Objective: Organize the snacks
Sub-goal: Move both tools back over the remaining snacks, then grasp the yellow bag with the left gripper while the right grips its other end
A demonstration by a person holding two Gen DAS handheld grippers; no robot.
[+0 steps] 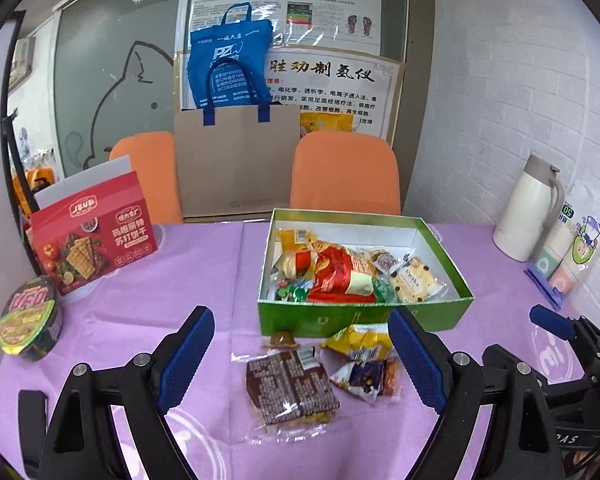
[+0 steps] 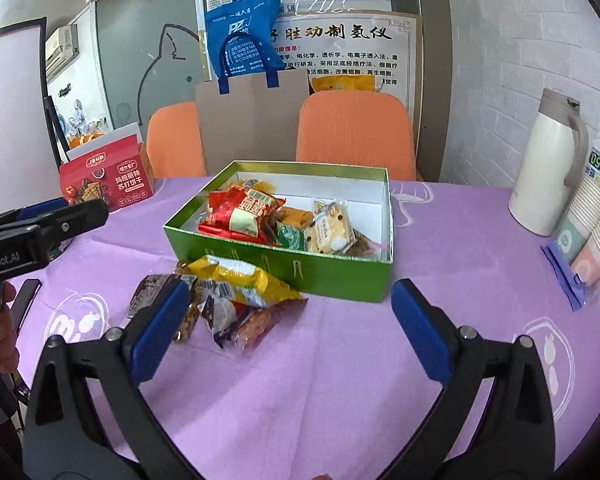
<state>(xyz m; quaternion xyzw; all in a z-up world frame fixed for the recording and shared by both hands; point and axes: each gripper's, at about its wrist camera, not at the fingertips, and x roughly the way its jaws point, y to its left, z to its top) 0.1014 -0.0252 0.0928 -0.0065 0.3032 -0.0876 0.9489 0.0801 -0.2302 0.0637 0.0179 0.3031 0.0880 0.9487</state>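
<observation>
1. The table, under a lilac tablecloth [image 1: 204, 280], fills the lower half of both wrist views, with two orange chair backs [image 1: 346, 172] and a brown cardboard sheet [image 1: 236, 160] standing behind its far edge.
2. A green open-topped box [image 1: 364, 318] sits near the middle of the table; inside it lie mixed snack packets, among them a red packet [image 1: 336, 276] and a clear-wrapped pale biscuit with dark chips [image 1: 414, 284].
3. A white thermos jug [image 1: 528, 208] stands at the right edge by the wall, just beside a sleeve of paper cups [image 1: 572, 252].
4. A red cracker box [image 1: 94, 240] stands upright at the far left, with a round instant-noodle bowl [image 1: 30, 320] nearer in front of it.
5. The left gripper [image 1: 300, 360] hangs above the table with its jaws spread wide and nothing between them; the loose snacks lie on the cloth in the gap below.
6. The right gripper [image 2: 290, 328] is likewise wide open and empty, over bare cloth in front of the green box and to the right of the loose pile.
7. The loose snacks still outside the box lie touching one another just in front of its near wall: a brown clear-wrapped cake packet [image 1: 290, 388], a yellow packet [image 1: 358, 342], and a small dark-printed packet [image 1: 366, 378].
8. A small brown jelly cup [image 1: 282, 338] rests against the box's near wall, beside the yellow packet.
</observation>
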